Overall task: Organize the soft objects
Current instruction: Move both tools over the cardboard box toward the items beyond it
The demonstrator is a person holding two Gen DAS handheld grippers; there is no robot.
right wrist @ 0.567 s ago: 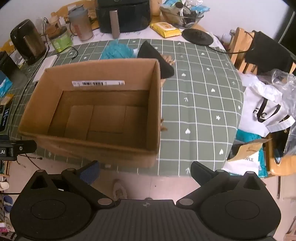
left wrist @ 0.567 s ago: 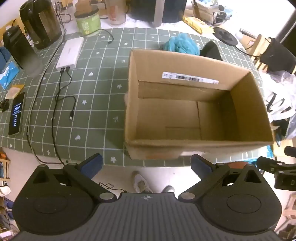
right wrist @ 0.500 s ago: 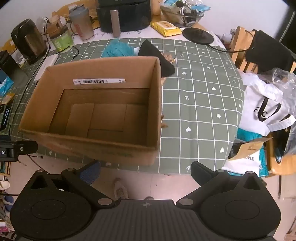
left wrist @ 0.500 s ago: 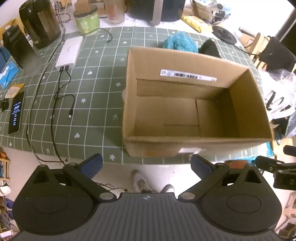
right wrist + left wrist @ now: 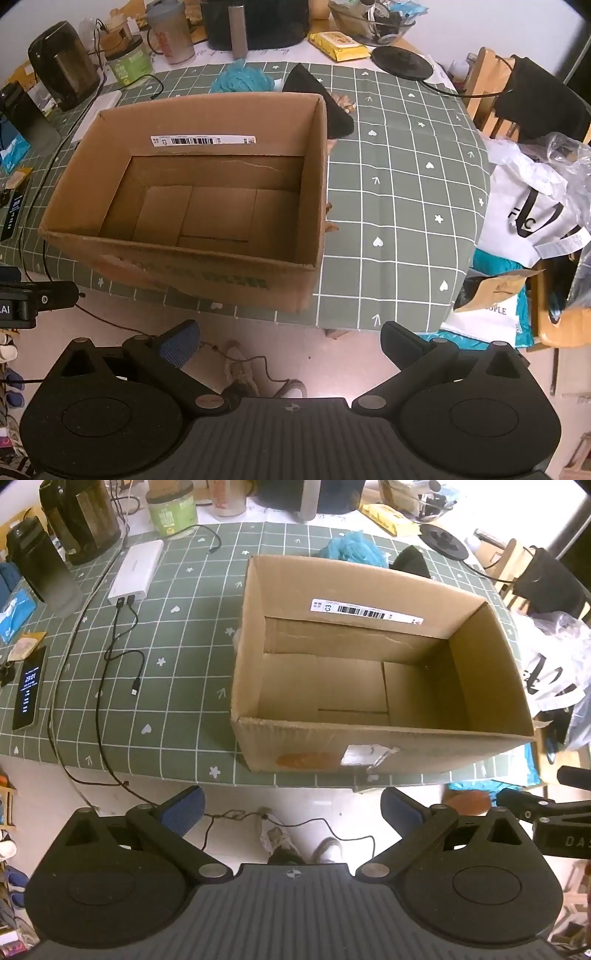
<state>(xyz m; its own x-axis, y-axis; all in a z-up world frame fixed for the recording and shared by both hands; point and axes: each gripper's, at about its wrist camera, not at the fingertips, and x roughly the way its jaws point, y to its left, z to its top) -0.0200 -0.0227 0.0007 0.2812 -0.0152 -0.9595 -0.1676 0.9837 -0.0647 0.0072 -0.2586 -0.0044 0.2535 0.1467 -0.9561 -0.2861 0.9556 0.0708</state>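
Observation:
An open cardboard box (image 5: 487,664) stands on the green grid tablecloth, with nothing inside; it also shows in the right wrist view (image 5: 110,147). Behind it lie a blue fluffy soft object (image 5: 352,548) (image 5: 242,79) and a black soft object (image 5: 412,561) (image 5: 317,99), both partly hidden by the box. A small tan object (image 5: 343,101) lies by the black one. My left gripper (image 5: 291,805) is open and empty, off the table's near edge. My right gripper (image 5: 290,338) is open and empty, also off the near edge.
On the left lie a white power bank (image 5: 136,572) with cables, a phone (image 5: 29,688), a kettle (image 5: 79,517) and a green jar (image 5: 170,511). A chair with white bags (image 5: 528,206) stands at the right. The table edge (image 5: 369,325) is close in front.
Both grippers have drawn slightly back and up from the box, which now sits a little higher in both views. Jaws stay open; nothing was grasped.

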